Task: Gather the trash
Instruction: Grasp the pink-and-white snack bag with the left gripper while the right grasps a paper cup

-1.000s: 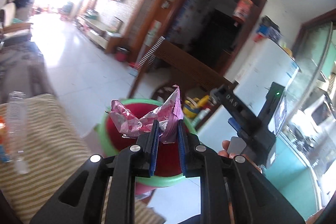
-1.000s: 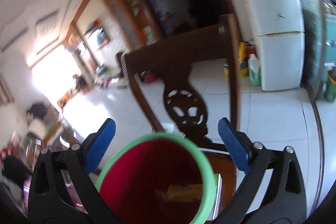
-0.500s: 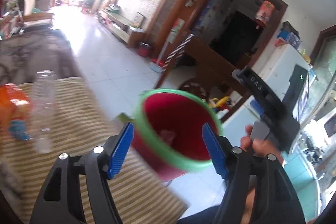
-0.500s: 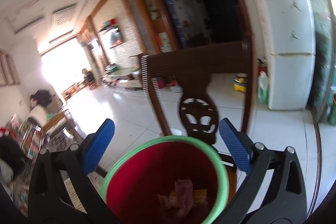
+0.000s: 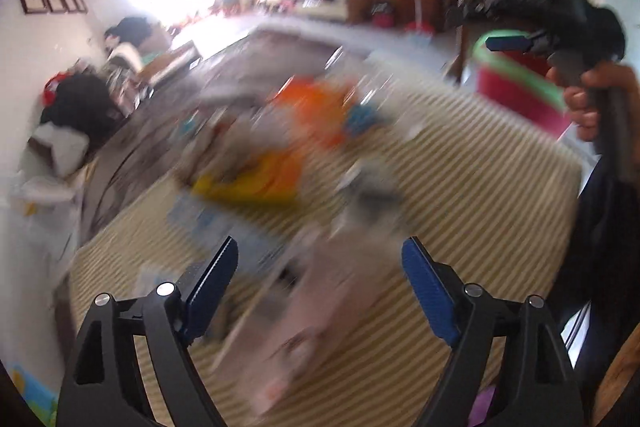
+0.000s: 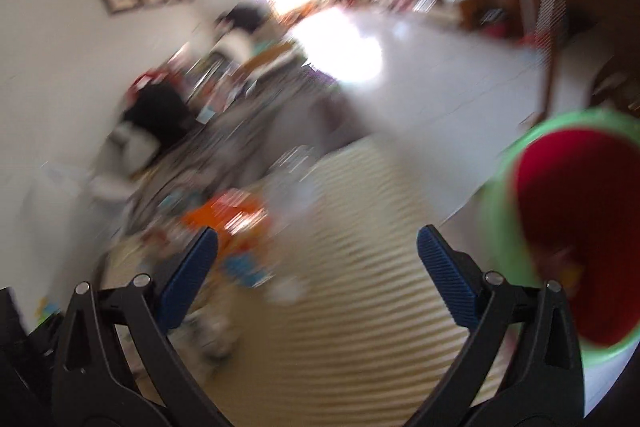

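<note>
Both views are motion-blurred. My left gripper (image 5: 320, 251) hangs over a striped cloth (image 5: 460, 163) strewn with trash, its jaws opening. A blurred pale pink packet (image 5: 332, 299) lies on the cloth below the gap, not pressed by the pads. Farther off lie an orange wrapper (image 5: 316, 107) and a yellow one (image 5: 244, 183). The red bin with a green rim (image 5: 520, 83) stands at the upper right. My right gripper (image 6: 317, 235) is open and empty, with the bin (image 6: 568, 227) to its right. An orange wrapper (image 6: 228, 215) and a clear bottle (image 6: 292, 187) lie ahead.
A hand (image 5: 588, 99) holds the right gripper's handle beside the bin. A grey-covered sofa (image 5: 132, 143) with dark bundles runs along the left wall. White tiled floor (image 6: 440, 75) stretches beyond the cloth, and a wooden chair (image 6: 560, 7) stands at the far right.
My left gripper let the pink wrapper go into the bin and opened. Both grippers swung left from the bin toward the trash on the striped cloth, tilting downward.
</note>
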A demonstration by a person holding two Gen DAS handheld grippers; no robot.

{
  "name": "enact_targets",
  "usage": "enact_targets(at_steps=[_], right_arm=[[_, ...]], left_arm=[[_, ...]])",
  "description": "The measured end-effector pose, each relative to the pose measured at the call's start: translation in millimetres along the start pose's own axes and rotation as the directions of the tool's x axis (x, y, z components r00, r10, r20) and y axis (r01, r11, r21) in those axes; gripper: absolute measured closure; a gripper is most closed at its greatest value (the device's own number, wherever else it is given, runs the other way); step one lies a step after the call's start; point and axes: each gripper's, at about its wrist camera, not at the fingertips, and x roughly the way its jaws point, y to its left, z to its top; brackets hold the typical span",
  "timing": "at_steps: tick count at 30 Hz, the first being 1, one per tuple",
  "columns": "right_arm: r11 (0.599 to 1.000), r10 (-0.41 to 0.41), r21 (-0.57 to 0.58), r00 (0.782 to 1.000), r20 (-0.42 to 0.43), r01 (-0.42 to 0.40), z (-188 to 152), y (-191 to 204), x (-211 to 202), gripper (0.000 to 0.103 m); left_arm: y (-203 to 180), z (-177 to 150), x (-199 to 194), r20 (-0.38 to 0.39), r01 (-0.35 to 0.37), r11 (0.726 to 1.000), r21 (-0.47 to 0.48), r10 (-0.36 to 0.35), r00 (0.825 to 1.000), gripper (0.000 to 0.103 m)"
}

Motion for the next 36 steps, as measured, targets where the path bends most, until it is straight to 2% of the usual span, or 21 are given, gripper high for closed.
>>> enact_targets(at_steps=[2, 5, 7, 8, 11, 14, 15, 17, 19, 20, 22, 24, 26, 29, 31, 34, 36], right_arm=[[0.996, 0.082, 0.031, 0.988, -0.127, -0.079, -17.9, 14.8, 29.5, 0.005], [0.995, 0.101, 0.034, 0.97, -0.222, -0.095, -37.4, 33.5, 54.6, 0.005], [0.996, 0.083, 0.01, 0.969, -0.231, -0.083, -42.1, 40.4, 59.1, 0.005], [0.997, 0.067, -0.009, 0.972, -0.225, -0.071, -42.1, 43.7, 59.7, 0.005], [0.999, 0.03, -0.036, 0.975, -0.218, -0.039, -43.6, 46.1, 61.3, 0.005], [0.999, 0.0, -0.052, 0.973, -0.231, -0.012, -42.7, 42.5, 68.3, 0.005], [0.998, -0.011, -0.061, 0.972, -0.236, -0.004, -44.1, 38.9, 65.3, 0.005], [0.996, -0.03, -0.083, 0.97, -0.243, 0.01, -46.5, 40.2, 66.6, 0.005], [0.994, -0.04, -0.106, 0.969, -0.244, 0.015, -48.5, 43.1, 65.5, 0.005], [0.993, -0.044, -0.115, 0.969, -0.245, 0.016, -49.5, 45.4, 66.3, 0.005], [0.99, -0.052, -0.138, 0.966, -0.254, 0.017, -53.2, 50.3, 70.6, 0.005], [0.989, -0.054, -0.147, 0.963, -0.263, 0.016, -56.6, 54.0, 74.0, 0.005], [0.989, -0.046, -0.146, 0.964, -0.262, 0.008, -58.5, 58.6, 77.7, 0.005], [0.989, -0.04, -0.146, 0.964, -0.263, 0.001, -59.7, 64.2, 82.8, 0.005], [0.989, -0.037, -0.147, 0.963, -0.267, -0.003, -60.6, 68.9, 89.4, 0.005], [0.98, -0.076, -0.197, 0.963, -0.26, 0.024, -63.2, 79.9, 100.3, 0.005], [0.968, -0.107, -0.248, 0.961, -0.255, 0.042, -67.0, 87.5, 104.2, 0.005]], left_arm=[[18.0, -12.0, 9.8, -0.069, 0.004, 1.0, -0.008, -0.004, 0.998, 0.023], [33.7, -25.7, 27.9, -0.15, 0.062, 0.998, -0.021, -0.065, 0.987, 0.023], [37.6, -31.9, 46.3, -0.217, 0.102, 0.994, -0.025, -0.105, 0.97, 0.023], [38.4, -34.2, 52.6, -0.234, 0.111, 0.994, -0.019, -0.112, 0.966, 0.018], [43.0, -32.6, 63.0, -0.247, 0.169, 0.984, -0.06, -0.178, 0.953, 0.018], [44.5, -28.4, 64.5, -0.231, 0.199, 0.974, -0.113, -0.22, 0.948, 0.024], [45.5, -27.1, 62.3, -0.218, 0.194, 0.972, -0.13, -0.218, 0.951, 0.026], [48.7, -26.3, 56.5, -0.18, 0.182, 0.966, -0.181, -0.215, 0.96, 0.038], [56.7, -31.1, 44.3, -0.116, 0.178, 0.943, -0.28, -0.217, 0.969, 0.042], [61.9, -35.1, 42.1, -0.088, 0.179, 0.926, -0.331, -0.219, 0.972, 0.045], [72.9, -46.4, 30.8, -0.029, 0.195, 0.864, -0.463, -0.235, 0.972, 0.046], [73.5, -60.5, 23.3, -0.01, 0.172, 0.815, -0.554, -0.213, 0.977, 0.046], [69.9, -77.1, 20.1, -0.006, 0.139, 0.777, -0.615, -0.181, 0.983, 0.046], [71.4, -98.8, 13.9, 0.019, 0.135, 0.731, -0.669, -0.164, 0.986, 0.042], [68.2, -103.0, 9.8, 0.028, 0.124, 0.73, -0.672, -0.143, 0.989, 0.041], [65.9, -99.2, 6.6, 0.042, 0.124, 0.755, -0.644, -0.127, 0.991, 0.025], [60.9, -96.6, 5.5, 0.044, 0.129, 0.773, -0.621, -0.13, 0.991, 0.023]])
